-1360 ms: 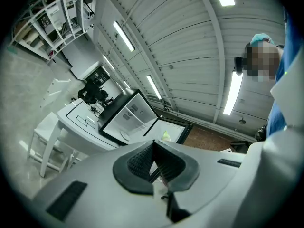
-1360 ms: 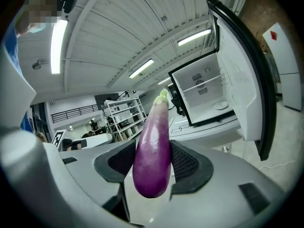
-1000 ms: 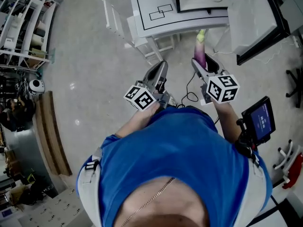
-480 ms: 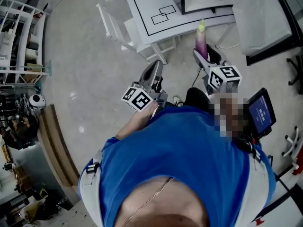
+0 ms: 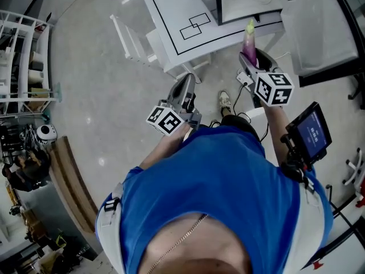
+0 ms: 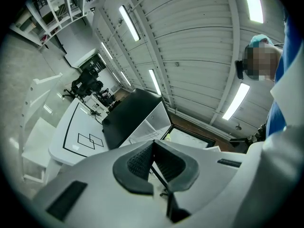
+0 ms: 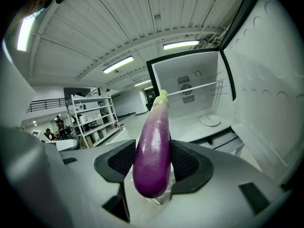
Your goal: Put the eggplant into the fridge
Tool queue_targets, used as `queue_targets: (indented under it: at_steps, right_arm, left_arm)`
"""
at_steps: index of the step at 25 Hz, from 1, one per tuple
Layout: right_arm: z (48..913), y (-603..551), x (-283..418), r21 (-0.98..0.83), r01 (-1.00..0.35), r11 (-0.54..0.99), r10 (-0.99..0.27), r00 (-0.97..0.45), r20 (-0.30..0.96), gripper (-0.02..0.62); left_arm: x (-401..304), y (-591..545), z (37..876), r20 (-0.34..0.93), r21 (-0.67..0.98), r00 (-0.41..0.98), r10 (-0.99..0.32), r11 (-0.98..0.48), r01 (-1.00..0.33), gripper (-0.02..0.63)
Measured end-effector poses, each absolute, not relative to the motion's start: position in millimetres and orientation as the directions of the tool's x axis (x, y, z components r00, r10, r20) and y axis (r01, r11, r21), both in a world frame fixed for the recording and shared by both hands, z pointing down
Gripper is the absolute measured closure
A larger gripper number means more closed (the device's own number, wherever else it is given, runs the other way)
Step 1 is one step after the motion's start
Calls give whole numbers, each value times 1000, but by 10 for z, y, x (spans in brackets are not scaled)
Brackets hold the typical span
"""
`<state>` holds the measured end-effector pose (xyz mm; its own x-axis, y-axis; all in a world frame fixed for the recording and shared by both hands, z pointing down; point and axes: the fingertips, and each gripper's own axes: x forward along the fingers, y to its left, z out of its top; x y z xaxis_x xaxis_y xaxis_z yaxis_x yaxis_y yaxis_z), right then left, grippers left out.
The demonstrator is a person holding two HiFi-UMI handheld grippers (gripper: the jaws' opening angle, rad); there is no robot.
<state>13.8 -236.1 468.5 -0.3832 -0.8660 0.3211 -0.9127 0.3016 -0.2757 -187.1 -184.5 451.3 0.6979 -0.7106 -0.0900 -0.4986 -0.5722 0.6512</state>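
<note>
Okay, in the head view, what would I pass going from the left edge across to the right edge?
Shelf rack → white chair → left claw → shoe → eggplant → small screen

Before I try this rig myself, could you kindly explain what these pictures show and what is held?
No robot here: a person in a blue shirt carries a two-jaw gripper in each hand. The head view looks down from a camera on the person's head; the other two look along each gripper's own jaws. The right gripper is shut on a purple eggplant, facing an open white fridge with a small round disc inside. The left gripper is shut and empty. A white table marked with black outlines stands ahead.
</note>
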Motion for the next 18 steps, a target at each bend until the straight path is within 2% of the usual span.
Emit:
queue_targets:
  at_steps: [11,18]
  right_arm:
    - [4954,-3353,735,-236,-949,206,-872,-288,396,364]
    - [5130,-3917,1059,-146,-972,185,-858,-232,458,364]
  left_arm:
    - [-1579,-2744,4473,-84,642,719,-689,-590,-490,597]
    - [-1443,-3131,4500,-77,640,722,-688,-589,-493,597]
